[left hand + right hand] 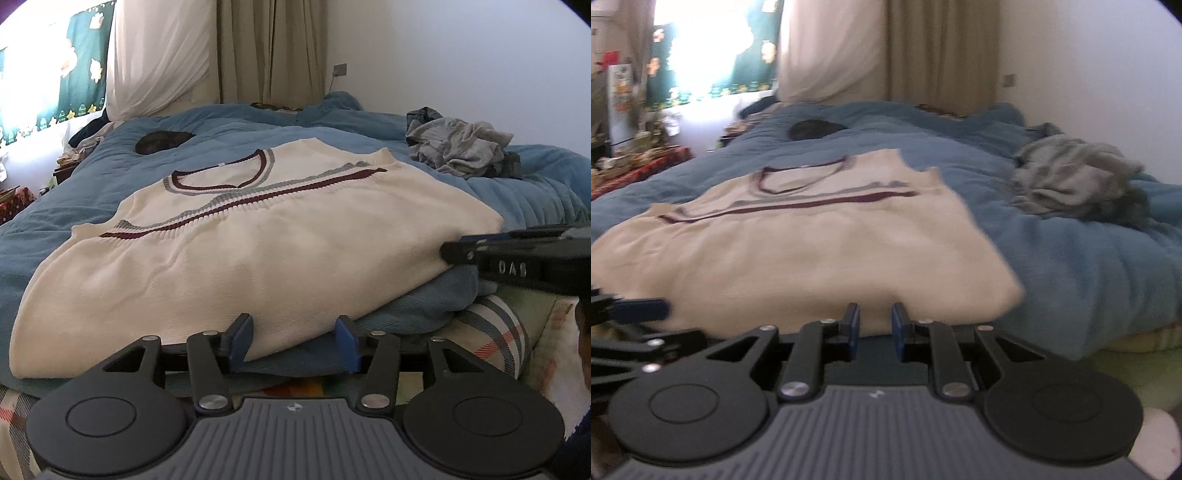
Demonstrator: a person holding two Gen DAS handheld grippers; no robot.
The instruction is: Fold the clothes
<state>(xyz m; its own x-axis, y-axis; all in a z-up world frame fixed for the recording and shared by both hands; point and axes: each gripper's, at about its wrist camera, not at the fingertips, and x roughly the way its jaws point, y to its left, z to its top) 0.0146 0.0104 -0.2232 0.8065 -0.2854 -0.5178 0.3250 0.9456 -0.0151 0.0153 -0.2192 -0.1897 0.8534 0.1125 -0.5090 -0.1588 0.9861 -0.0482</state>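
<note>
A cream knit sweater [258,251] with maroon and grey stripes lies flat on the blue blanket [535,192], collar away from me. My left gripper [293,341] is at its near hem with the jaws apart; the hem lies between the blue pads, which do not press it. The right gripper [448,251] reaches in from the right at the sweater's near right corner. In the blurred right wrist view the right gripper [876,328] has its pads close together with the edge of the sweater [812,251] pinched between them. The left gripper [665,310] shows at the left edge.
A crumpled pile of grey clothes [458,147] sits on the blanket at the far right. A dark round thing [162,142] lies beyond the collar. A plaid sheet [491,332] shows under the blanket's near edge. Clutter [639,158] stands left of the bed, curtains [273,51] behind.
</note>
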